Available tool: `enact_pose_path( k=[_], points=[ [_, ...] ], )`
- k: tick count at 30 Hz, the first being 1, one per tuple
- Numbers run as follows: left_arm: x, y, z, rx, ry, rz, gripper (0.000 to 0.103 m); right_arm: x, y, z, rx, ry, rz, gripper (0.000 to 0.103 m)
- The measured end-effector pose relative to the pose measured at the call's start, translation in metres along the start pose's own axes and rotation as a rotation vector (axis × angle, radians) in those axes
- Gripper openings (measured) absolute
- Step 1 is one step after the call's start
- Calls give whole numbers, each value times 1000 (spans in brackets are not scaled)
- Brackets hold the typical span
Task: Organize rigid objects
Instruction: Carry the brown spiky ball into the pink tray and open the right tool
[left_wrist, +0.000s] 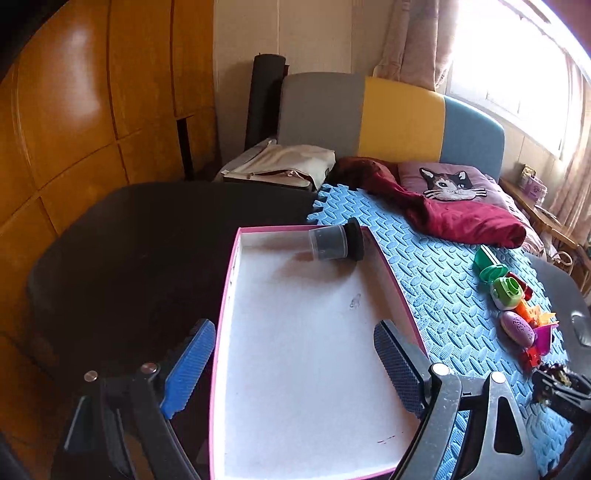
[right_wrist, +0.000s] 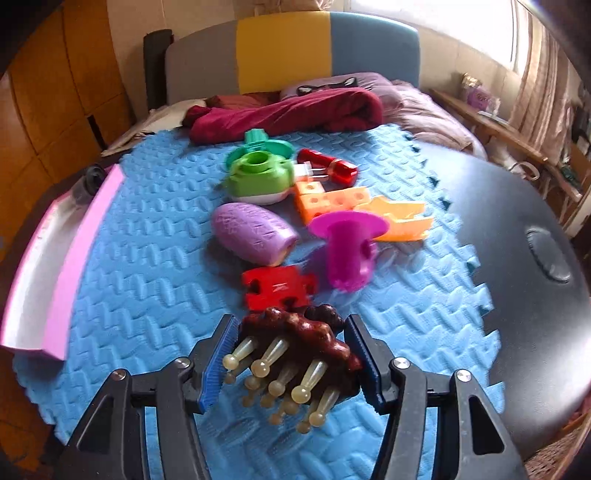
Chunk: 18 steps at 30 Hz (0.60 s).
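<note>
A: Which way does the pink box (right_wrist: 70, 236) lie from the right gripper (right_wrist: 291, 363)?

B: Far off at the left edge of the right wrist frame, running from lower left up toward the upper left. The blue foam mat (right_wrist: 155, 280) lies between them.

A: And what is the gripper carrying?

B: A dark brown knobbly massager (right_wrist: 299, 343), clamped between the blue pads at the bottom centre. Its pale ball-tipped prongs point down toward the camera, and its wavy back spans the gap from pad to pad.

A: Which hand is nearer the box?

B: The left gripper (left_wrist: 295, 363). It hovers right over the box's near end, jaws wide and empty, nothing between the pads. The white floor fills the lower middle of that frame.

A: Anything already inside?

B: One clear jar with a black lid (left_wrist: 336, 243), lying on its side in the far corner, lid toward the right wall.

A: So the carry goes leftward?

B: I'd judge so, over the pink rim.
</note>
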<state>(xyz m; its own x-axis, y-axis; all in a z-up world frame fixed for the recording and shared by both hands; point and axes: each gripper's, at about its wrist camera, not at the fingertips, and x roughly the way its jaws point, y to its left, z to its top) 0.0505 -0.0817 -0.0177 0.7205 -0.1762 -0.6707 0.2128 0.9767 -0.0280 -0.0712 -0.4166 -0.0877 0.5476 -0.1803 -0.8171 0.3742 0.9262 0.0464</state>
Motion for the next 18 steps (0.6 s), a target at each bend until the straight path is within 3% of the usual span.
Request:
enact_pose_path(
  k=[8,18],
  points=[
    [-2,13,-4,-27,5,11,89,1,36,2,-75,12,53,60],
    [0,31,-10,-70,9,33,88,-11,105,32,-169,-42,205,60]
  ],
)
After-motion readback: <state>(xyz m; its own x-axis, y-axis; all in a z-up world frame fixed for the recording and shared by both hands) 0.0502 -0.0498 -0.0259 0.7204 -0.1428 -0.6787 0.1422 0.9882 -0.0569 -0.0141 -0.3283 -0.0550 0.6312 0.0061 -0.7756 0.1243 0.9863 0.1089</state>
